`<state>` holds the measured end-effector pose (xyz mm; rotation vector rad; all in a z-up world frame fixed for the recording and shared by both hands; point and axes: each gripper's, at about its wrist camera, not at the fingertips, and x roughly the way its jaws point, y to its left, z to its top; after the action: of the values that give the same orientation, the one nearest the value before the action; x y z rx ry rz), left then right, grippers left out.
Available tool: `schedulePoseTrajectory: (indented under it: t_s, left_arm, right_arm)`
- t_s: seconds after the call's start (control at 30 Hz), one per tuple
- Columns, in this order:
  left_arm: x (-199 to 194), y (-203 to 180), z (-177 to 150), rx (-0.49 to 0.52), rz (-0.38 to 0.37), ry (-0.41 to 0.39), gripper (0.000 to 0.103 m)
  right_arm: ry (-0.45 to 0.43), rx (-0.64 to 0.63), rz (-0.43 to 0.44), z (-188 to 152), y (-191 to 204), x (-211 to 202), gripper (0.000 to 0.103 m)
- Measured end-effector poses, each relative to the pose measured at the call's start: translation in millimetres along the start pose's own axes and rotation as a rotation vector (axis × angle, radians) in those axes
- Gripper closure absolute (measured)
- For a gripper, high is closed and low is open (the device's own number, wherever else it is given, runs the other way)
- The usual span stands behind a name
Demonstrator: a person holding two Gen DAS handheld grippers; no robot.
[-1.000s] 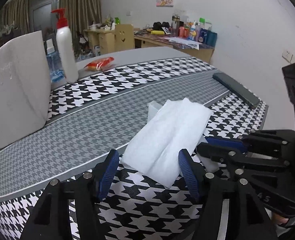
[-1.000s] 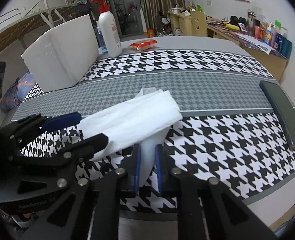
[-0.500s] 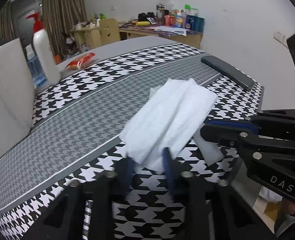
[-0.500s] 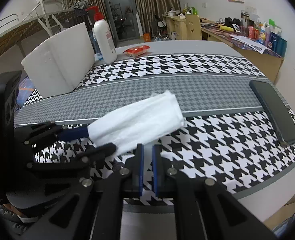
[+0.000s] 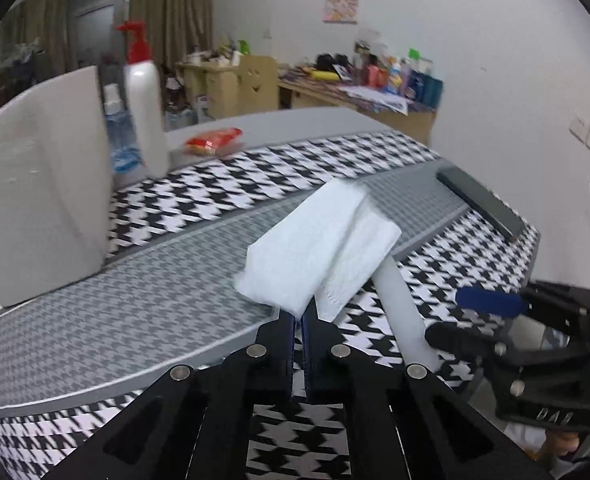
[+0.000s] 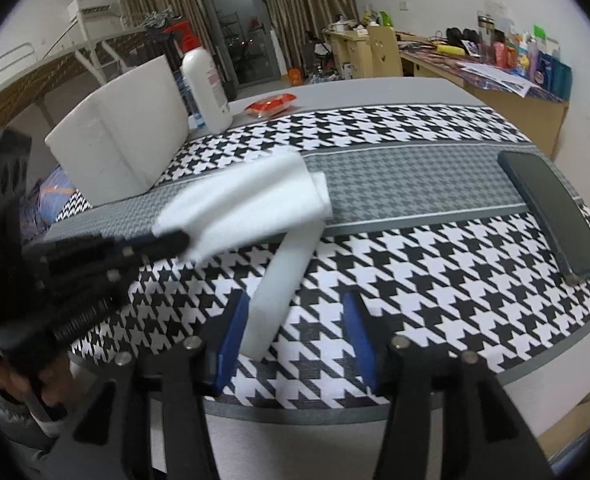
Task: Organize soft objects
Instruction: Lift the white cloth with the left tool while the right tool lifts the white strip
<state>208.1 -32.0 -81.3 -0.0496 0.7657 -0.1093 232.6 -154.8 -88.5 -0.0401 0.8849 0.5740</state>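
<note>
Hanging off the table [image 5: 143, 320] near its front edge, the folded white cloth [image 5: 319, 244] is pinched by its near corner in your left hand-held gripper [image 5: 298, 322], jaws clamped on it. Its long axis runs away from you toward the grey stripe, far end tilted up. A white foam strip [image 6: 283, 280] lies beneath, slanting the same way, its near end between the parted jaws of your right hand-held gripper [image 6: 295, 332], which have just been opening and no longer press it. Earlier that strip was clamped and the cloth lay flat. Open tabletop stretches right toward the dark phone [image 6: 551, 216]; the foam block [image 6: 123, 140] and the pump bottle [image 6: 207, 84] stand well apart at back left.
</note>
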Motion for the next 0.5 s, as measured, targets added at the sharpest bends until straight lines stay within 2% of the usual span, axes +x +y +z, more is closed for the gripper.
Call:
schedulePoseTrajectory:
  t_s: [0.27,0.37,0.5]
  left_arm:
    - [-13.8,12.6,-4.6,-0.046,0.029,-0.046,0.099]
    - [-15.7,15.1,-8.5,-0.058,0.029,-0.048,0.099]
    - [-16.0,15.6,-13.2,-0.061,0.011,-0.042,0.099]
  right_arm:
    - [0.014,-0.079,-0.003,3.1,23.0,13.6,0.049]
    - [0.027,-0.085,-0.039,4.6,26.1,20.0,0.049]
    - [0.046,-0.08,-0.078,5.1,24.7,26.4,0.061]
